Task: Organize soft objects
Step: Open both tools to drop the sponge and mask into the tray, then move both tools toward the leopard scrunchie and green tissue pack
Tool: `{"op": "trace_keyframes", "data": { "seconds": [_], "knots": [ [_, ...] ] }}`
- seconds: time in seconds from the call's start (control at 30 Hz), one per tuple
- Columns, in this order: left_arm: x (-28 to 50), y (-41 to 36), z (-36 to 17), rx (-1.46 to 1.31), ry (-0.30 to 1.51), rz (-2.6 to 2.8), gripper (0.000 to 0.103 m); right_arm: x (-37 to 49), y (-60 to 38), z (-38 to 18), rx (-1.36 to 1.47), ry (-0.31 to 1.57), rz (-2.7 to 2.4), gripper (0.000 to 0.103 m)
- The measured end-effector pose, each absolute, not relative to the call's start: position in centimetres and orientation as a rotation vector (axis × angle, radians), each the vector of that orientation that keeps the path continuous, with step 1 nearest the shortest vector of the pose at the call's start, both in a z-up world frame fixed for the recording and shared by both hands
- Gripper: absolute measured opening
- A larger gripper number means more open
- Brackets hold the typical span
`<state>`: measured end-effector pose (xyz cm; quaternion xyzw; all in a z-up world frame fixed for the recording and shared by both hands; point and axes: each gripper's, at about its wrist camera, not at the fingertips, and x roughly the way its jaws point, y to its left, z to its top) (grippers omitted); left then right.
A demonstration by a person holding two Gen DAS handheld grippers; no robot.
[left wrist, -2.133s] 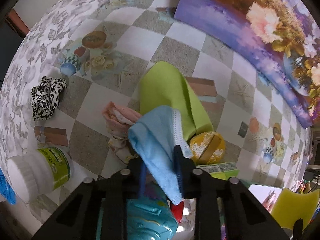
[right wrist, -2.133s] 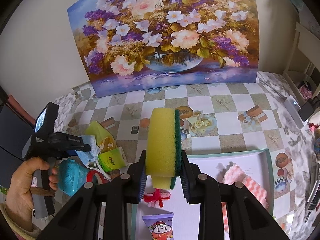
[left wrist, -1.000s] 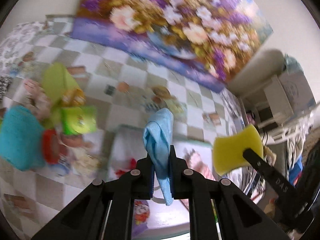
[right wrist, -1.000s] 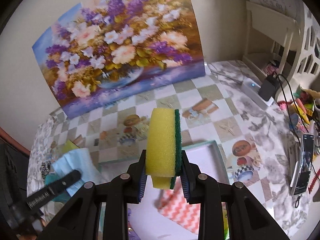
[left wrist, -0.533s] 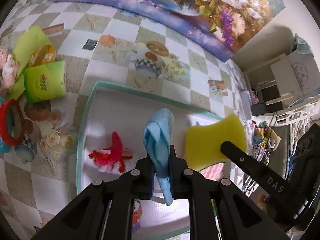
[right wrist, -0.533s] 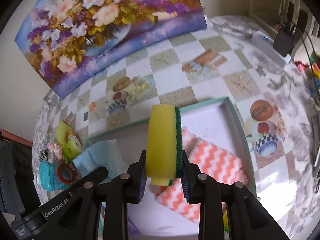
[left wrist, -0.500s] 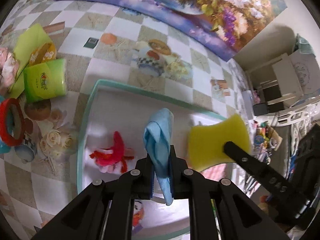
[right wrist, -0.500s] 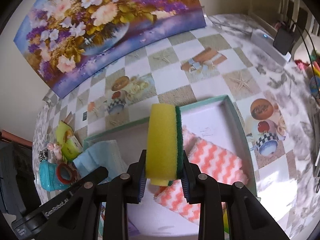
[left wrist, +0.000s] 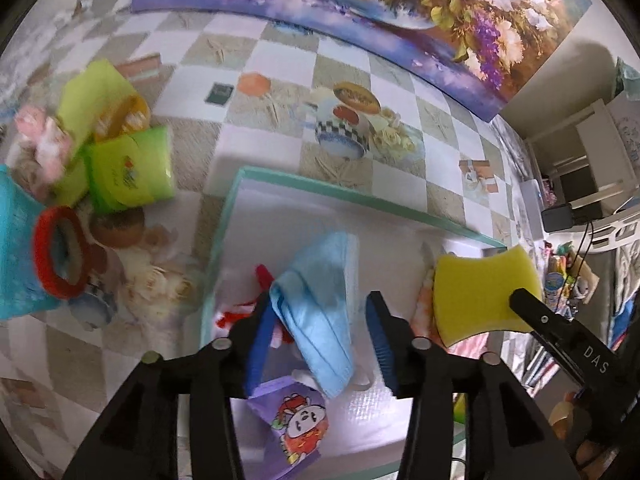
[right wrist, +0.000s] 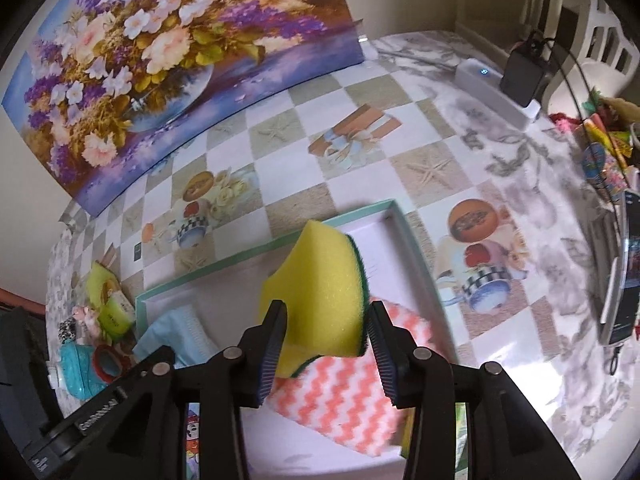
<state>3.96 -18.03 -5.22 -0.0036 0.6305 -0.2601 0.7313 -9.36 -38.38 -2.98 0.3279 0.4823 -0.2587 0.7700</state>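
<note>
Over the teal-rimmed tray [left wrist: 360,201] my left gripper [left wrist: 320,308] points steeply down, its jaws opening. A light blue cloth [left wrist: 316,312] hangs loose between them, resting against the left pad and clear of the right one. My right gripper [right wrist: 326,312] is beside it, jaws opening too. The yellow sponge with a green scouring side [right wrist: 320,280] sits tilted between those pads, no longer squeezed, just above a pink-and-white zigzag cloth [right wrist: 344,392]. The sponge [left wrist: 480,296] also shows in the left wrist view.
In the tray lie a red tasselled thing [left wrist: 248,308] and a purple packet [left wrist: 296,420]. Left of the tray are a green tissue pack [left wrist: 128,168] and a teal bottle with a red tape ring [left wrist: 56,252]. A flower painting [right wrist: 160,40] stands behind; a phone [right wrist: 616,264] lies right.
Both grippers have sunk over the tray and spread their jaws. The blue cloth has come loose from the left pads, and the sponge has tipped sideways between the right ones.
</note>
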Motion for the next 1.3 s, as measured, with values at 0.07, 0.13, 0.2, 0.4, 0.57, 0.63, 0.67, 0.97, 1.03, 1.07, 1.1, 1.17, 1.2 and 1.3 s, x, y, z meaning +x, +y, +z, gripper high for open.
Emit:
{"op": "trace_keyframes", "data": {
  "seconds": [0.07,0.13,0.2,0.4,0.57,0.63,0.67,0.97,1.03,1.07,1.1,1.17,1.2,1.3],
  "knots": [
    [4.0,-17.7,-4.5,0.010,1.364,-0.551,0.057,-9.5,-38.5,-2.5,0.694,1.042,-0.578,0.048],
    [4.1,-17.5,-3.7,0.033,1.334,-0.525,0.061,-9.7,-38.5,-2.0,0.674,1.036,-0.589,0.052],
    [4.2,-17.2,-3.0,0.059,1.304,-0.499,0.063,-9.7,-38.4,-1.4,0.649,1.030,-0.600,0.053],
    [4.5,-16.6,-1.7,0.097,1.230,-0.446,0.076,-9.6,-37.7,0.0,0.573,1.028,-0.622,0.058],
    [4.9,-16.0,-1.7,0.106,1.212,-0.405,0.087,-8.4,-36.3,0.0,0.496,1.056,-0.597,0.070],
    [5.1,-15.7,-1.8,0.106,1.209,-0.389,0.087,-7.9,-35.8,-0.2,0.474,1.071,-0.586,0.071],
    [5.1,-15.6,-1.8,0.107,1.208,-0.381,0.087,-7.7,-35.4,-0.3,0.458,1.080,-0.581,0.071],
    [5.7,-14.7,-1.8,0.114,1.197,-0.342,0.088,-6.5,-33.9,-0.5,0.370,1.105,-0.579,0.093],
    [5.9,-14.5,-1.6,0.124,1.189,-0.337,0.088,-6.3,-33.6,-0.4,0.360,1.106,-0.570,0.093],
    [5.9,-14.4,-1.5,0.129,1.186,-0.335,0.088,-6.2,-33.4,-0.3,0.353,1.107,-0.567,0.093],
    [6.0,-14.2,-1.4,0.135,1.182,-0.330,0.088,-6.1,-33.2,-0.3,0.346,1.109,-0.566,0.093],
    [6.2,-13.9,-1.1,0.147,1.174,-0.323,0.088,-5.9,-32.9,-0.2,0.338,1.109,-0.568,0.093],
    [6.3,-13.8,-1.0,0.153,1.171,-0.322,0.088,-5.8,-32.7,-0.1,0.336,1.108,-0.566,0.093],
    [6.5,-13.3,-0.4,0.176,1.156,-0.314,0.088,-5.4,-31.8,0.4,0.327,1.095,-0.557,0.093]
  ]
}}
